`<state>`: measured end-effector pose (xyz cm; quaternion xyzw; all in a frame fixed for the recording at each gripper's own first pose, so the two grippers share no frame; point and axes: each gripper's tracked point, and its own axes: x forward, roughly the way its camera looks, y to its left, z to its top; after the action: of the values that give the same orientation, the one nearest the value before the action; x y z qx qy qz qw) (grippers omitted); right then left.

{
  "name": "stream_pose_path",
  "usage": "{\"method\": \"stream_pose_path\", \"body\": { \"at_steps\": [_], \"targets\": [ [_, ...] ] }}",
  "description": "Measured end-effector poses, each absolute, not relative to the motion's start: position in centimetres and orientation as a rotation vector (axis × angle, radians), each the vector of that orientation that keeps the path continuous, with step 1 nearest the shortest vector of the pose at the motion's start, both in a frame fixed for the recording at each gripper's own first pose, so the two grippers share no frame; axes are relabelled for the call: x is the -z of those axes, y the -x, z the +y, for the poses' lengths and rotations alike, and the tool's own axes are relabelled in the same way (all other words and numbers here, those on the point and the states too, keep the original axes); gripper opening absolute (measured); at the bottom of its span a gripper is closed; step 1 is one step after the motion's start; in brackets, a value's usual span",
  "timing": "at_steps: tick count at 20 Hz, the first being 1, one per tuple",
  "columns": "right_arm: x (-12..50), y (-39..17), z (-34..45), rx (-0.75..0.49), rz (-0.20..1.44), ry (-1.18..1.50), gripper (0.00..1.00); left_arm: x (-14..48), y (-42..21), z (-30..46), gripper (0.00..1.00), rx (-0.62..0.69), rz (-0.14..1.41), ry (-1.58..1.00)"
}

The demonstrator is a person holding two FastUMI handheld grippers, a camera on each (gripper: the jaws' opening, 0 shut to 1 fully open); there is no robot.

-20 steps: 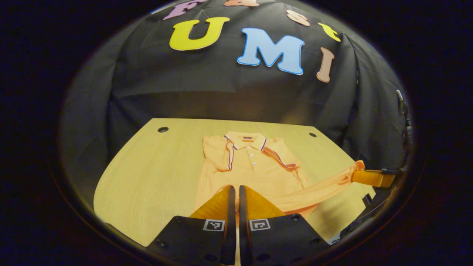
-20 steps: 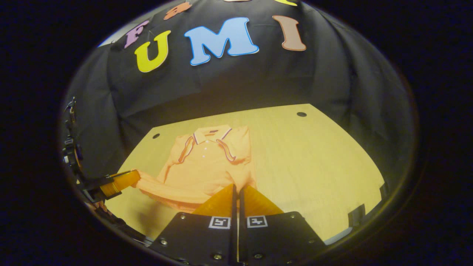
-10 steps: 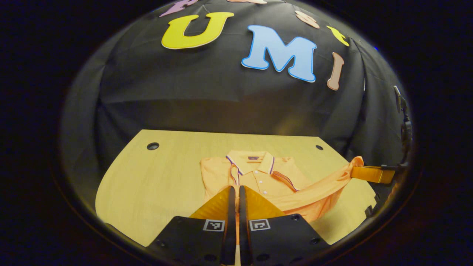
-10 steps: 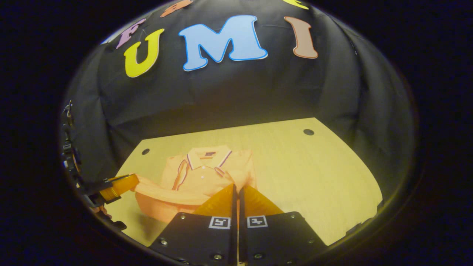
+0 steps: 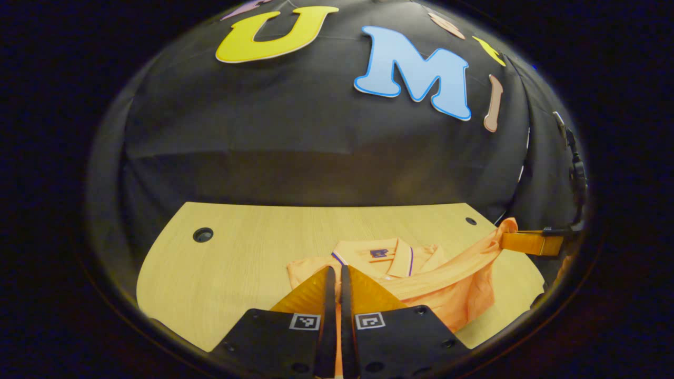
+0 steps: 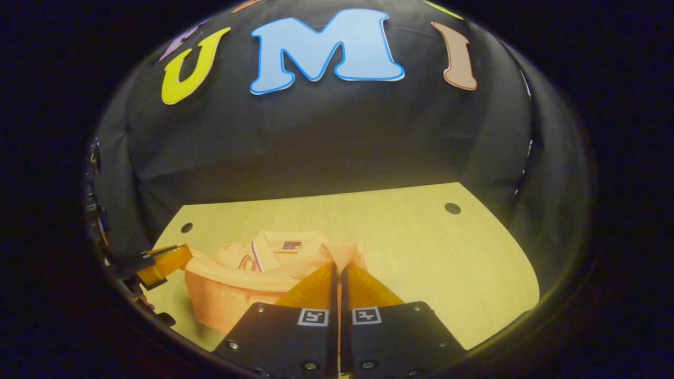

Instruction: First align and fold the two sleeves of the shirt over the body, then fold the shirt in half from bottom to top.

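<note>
An orange polo shirt [image 5: 458,295] lies on the wooden table [image 5: 237,263], its collar [image 5: 380,253] toward the wall. The bottom hem hangs lifted as a stretched band above the body. In the left gripper view my left gripper [image 5: 335,268] is shut on one end of that hem, and the right gripper [image 5: 506,242] pinches the other end at the far right. In the right gripper view my right gripper [image 6: 335,265] is shut on the hem over the shirt [image 6: 226,295], near the collar [image 6: 287,245]. The left gripper [image 6: 185,253] holds the far end at the left.
The table has round cable holes near its back corners [image 5: 202,235] [image 5: 470,221] [image 6: 452,208]. The black cloth wall rises right behind the table's far edge. Bare wood lies to the shirt's left in the left gripper view and to its right [image 6: 432,263] in the right gripper view.
Both grippers have carried the lifted hem forward toward the collar. The folded-over cloth now covers most of the body and sleeves; the wall looms closer.
</note>
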<state>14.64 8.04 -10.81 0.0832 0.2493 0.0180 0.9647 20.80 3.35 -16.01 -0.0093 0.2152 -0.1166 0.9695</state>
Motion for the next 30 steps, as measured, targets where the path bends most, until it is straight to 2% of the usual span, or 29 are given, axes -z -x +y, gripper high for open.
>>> {"method": "stream_pose_path", "body": {
  "at_steps": [10,12,15,19,20,21,22,23,24,26,28,29,30],
  "targets": [
    [14.2,-21.5,9.1,-0.007,0.528,-0.107,0.02,18.6,-27.3,4.4,0.1,0.211,0.374,-0.023],
    [14.9,-21.4,9.3,-0.004,0.545,-0.094,0.0,19.6,-27.7,4.8,0.1,0.197,0.388,-0.031],
    [15.5,-21.4,9.8,-0.013,0.556,-0.074,0.04,20.5,-28.1,5.2,0.1,0.179,0.404,-0.036],
    [15.5,-20.4,10.0,-0.031,0.568,-0.036,0.08,20.2,-27.9,5.2,0.16,0.17,0.402,-0.029],
    [15.0,-20.1,9.9,-0.027,0.558,-0.021,0.19,20.1,-27.8,5.4,0.17,0.163,0.402,-0.03],
    [14.4,-19.8,9.9,-0.03,0.545,-0.008,0.23,19.9,-27.6,5.3,0.28,0.16,0.401,-0.026],
    [13.7,-19.2,9.8,-0.031,0.531,0.004,0.38,19.5,-27.4,5.3,0.4,0.158,0.401,-0.015],
    [12.9,-18.7,9.7,-0.034,0.515,0.012,0.42,19.1,-26.9,5.2,0.51,0.153,0.4,-0.006],
    [12.0,-18.1,9.7,-0.036,0.495,0.014,0.59,18.6,-26.4,5.4,0.63,0.143,0.394,0.002],
    [10.1,-16.7,9.7,-0.042,0.449,0.008,0.72,17.2,-25.1,5.3,0.75,0.134,0.372,0.018],
    [8.5,-15.1,9.9,-0.057,0.416,0.012,0.82,15.8,-23.4,5.1,0.77,0.128,0.345,0.013],
    [7.8,-14.3,10.0,-0.066,0.401,0.019,0.84,15.0,-22.5,5.0,0.87,0.122,0.331,0.005],
    [7.1,-13.4,10.4,-0.081,0.384,0.026,0.87,14.1,-21.6,4.7,0.84,0.123,0.317,0.006]
  ]
}}
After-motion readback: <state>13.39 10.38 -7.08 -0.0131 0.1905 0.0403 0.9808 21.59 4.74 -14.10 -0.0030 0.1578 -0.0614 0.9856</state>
